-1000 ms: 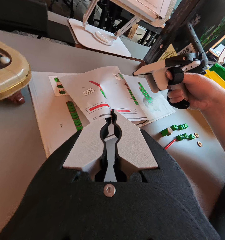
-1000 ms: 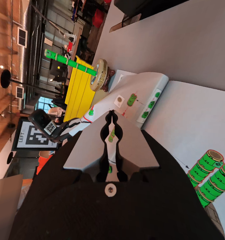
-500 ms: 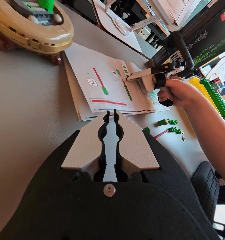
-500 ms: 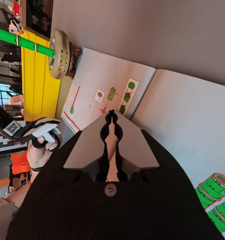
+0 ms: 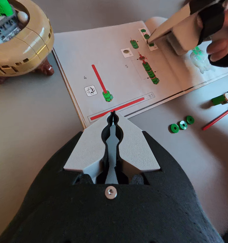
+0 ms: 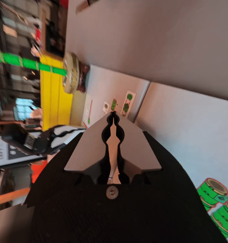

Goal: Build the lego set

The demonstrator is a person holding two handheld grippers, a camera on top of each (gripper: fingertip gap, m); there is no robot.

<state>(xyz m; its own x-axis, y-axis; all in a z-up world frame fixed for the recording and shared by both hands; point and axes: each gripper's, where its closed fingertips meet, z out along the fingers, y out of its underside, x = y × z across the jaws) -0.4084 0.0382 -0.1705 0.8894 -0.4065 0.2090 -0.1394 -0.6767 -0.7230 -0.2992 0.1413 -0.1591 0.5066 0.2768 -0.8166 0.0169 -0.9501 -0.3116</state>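
The left claw (image 5: 113,111) is held closed and empty over the near edge of the booklet (image 5: 110,73). Three green rings (image 5: 182,124) and a red rod (image 5: 218,121) lie loose on the surface (image 5: 25,124), right. Farther off, the closed, empty right claw (image 5: 148,41) rests on the page; pieces could be scattered by a careless sweep.

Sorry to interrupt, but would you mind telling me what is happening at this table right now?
A person is building a Lego set with a gripper in each hand. Both are shut and empty: the left gripper is over the near edge of the open instruction booklet, and the right gripper points at a green diagram on its page. The loose parts lie untouched on the table: three green discs, a red rod and a green block. The tan bowl-shaped model stands at the left.
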